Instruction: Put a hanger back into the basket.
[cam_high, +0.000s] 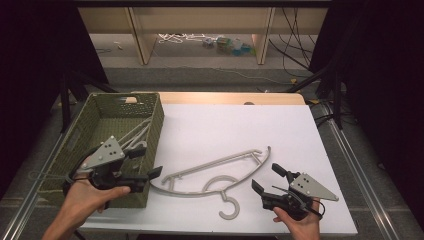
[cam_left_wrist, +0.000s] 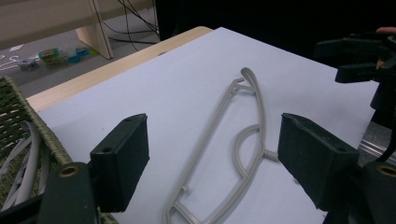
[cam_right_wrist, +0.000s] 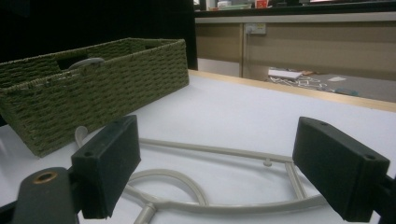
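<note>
A: Any readable labels?
B: None legible. Grey hanger (cam_high: 215, 175) lies flat on the white worktop (cam_high: 280, 130), just right of the green basket (cam_high: 150, 120).
A: Tongs?
B: Left tongs (cam_high: 152, 178) and right tongs (cam_high: 267, 179) both gape, holding nothing, hanger between them. High view shows more hangers (cam_high: 135, 134) inside the basket.

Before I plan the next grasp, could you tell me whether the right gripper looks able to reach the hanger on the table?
Probably yes: the right gripper is open beside the hanger, which lies flat with nothing between them.
</note>
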